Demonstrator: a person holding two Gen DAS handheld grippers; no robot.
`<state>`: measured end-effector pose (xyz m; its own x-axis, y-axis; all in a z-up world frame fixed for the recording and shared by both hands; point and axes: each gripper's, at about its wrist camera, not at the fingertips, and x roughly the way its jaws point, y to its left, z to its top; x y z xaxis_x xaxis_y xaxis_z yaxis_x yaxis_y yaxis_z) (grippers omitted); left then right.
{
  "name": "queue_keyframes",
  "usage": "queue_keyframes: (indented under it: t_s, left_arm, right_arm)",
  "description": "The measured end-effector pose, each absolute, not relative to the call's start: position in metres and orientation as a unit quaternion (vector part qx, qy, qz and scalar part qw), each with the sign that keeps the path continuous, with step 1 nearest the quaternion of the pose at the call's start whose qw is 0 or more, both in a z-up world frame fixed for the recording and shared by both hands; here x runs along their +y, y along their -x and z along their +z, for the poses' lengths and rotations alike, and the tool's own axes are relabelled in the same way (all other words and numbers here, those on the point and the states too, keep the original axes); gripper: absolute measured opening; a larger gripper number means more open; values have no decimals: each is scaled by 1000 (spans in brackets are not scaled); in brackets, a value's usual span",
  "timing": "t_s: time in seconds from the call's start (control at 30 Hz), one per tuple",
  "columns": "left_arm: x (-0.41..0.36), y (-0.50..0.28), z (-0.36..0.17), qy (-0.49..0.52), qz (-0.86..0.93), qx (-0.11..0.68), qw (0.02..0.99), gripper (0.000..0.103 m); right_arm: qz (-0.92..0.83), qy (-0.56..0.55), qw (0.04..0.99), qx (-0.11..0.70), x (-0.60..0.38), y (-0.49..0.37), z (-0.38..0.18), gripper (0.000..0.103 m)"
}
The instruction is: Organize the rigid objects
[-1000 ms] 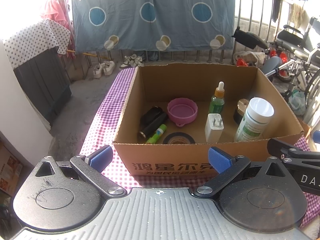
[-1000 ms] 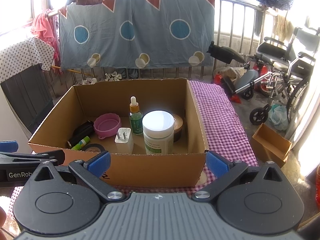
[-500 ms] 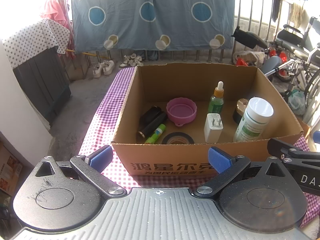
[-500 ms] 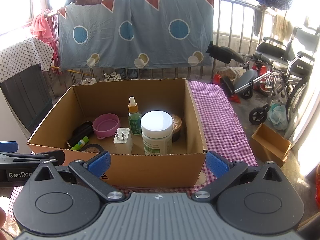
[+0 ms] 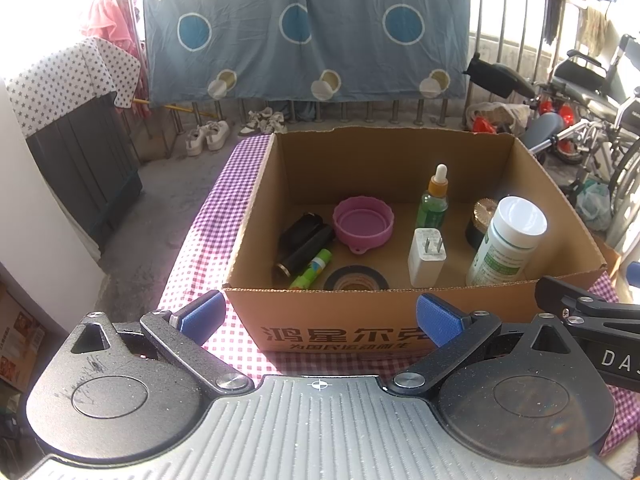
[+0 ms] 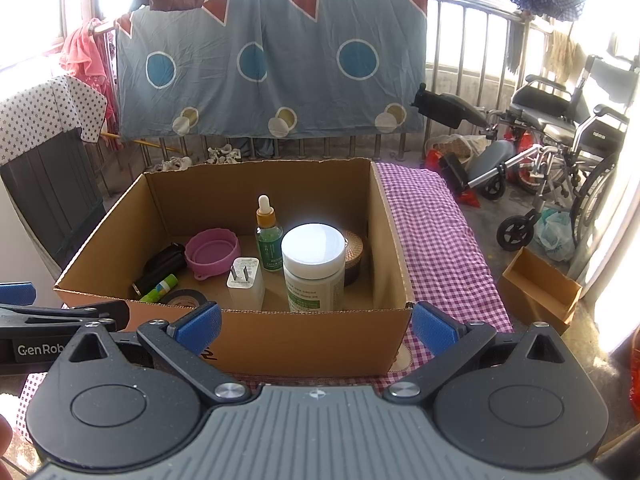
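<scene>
Almost nothing has moved since a second ago: both views sit a touch closer to the cardboard box, and everything inside it lies as it did. On the checked tablecloth the box holds all the small things in view: a white-capped bottle upright at the near right, a white plug adapter just left of it, a green dropper bottle behind that, a gold-lidded jar toward the right wall, a pink folding bowl mid-floor, and at the left two black tubes, a green glue stick and a roll of black tape. The tubes and glue stick lie flat, with their long axes slanting from near left to far right. The left claw hangs wide open and empty before the near wall, and the right claw does the same beside it. Everything lies ahead of and below both claws, over that near wall; the left claw is nearer the tubes, glue stick and tape, the right nearer the white-capped bottle and jar. With all the things already boxed and both claws empty, this fits either a sorted box or a box about to be emptied, and the pictures do not settle which.
</scene>
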<state>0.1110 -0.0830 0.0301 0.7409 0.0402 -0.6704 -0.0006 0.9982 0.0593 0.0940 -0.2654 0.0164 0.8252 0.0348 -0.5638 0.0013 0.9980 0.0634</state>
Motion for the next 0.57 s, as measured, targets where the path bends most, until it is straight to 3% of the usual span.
queue_keyframes:
  t_s: [0.57]
  left_arm:
    - [-85,-110,32,-28,12,359,933,102]
  right_arm:
    - [8,-28,956,293,-264,-94,22,103]
